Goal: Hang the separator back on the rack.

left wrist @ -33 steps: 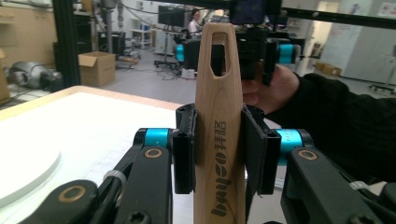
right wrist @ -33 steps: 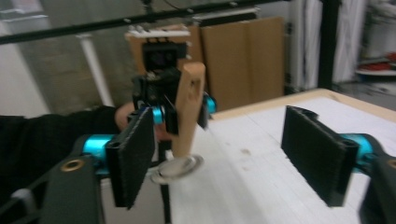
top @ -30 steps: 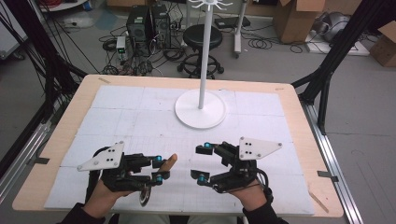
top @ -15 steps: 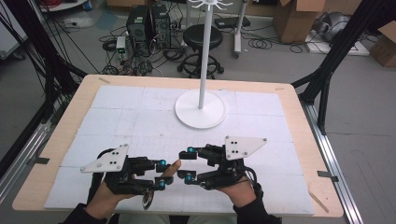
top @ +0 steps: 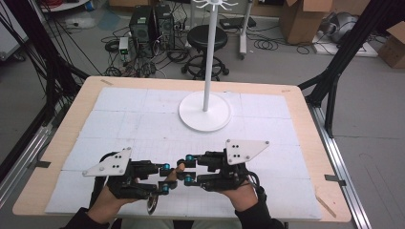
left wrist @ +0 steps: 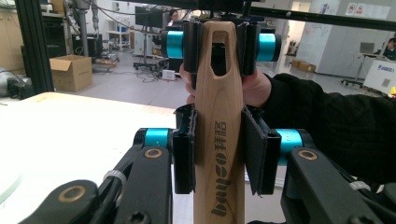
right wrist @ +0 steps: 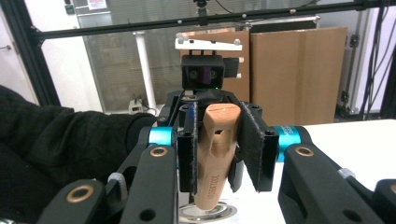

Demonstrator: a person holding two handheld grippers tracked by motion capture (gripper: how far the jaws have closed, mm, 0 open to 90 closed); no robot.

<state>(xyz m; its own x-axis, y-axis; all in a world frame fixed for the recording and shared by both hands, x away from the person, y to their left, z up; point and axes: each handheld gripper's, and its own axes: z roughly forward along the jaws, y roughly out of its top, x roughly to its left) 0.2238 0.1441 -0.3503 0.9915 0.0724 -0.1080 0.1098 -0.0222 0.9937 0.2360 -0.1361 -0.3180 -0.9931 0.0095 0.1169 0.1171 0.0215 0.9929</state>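
Observation:
A utensil with a wooden handle (top: 177, 171) and a round metal head (top: 153, 205) is held near the table's front edge. My left gripper (top: 165, 177) is shut on the handle's middle, and the printed wood (left wrist: 219, 116) rises between its pads (left wrist: 184, 154). From the right, my right gripper (top: 186, 168) faces it and is shut on the handle's free end. In the right gripper view that end (right wrist: 217, 140) stands between the pads (right wrist: 254, 144), with the metal head (right wrist: 210, 212) below. The left gripper view shows the right gripper (left wrist: 219, 44) at the slotted tip.
A white stand with a round base (top: 205, 117) and a tall pole (top: 208, 57) sits at the table's middle back. A white mat (top: 143, 119) covers the wooden tabletop (top: 305, 124). A stool (top: 206, 40), cables and cardboard boxes (top: 301, 19) lie on the floor beyond.
My right gripper has moved left toward the left gripper, and its jaws now sit around the free end of the handle. The left gripper has stayed almost still.

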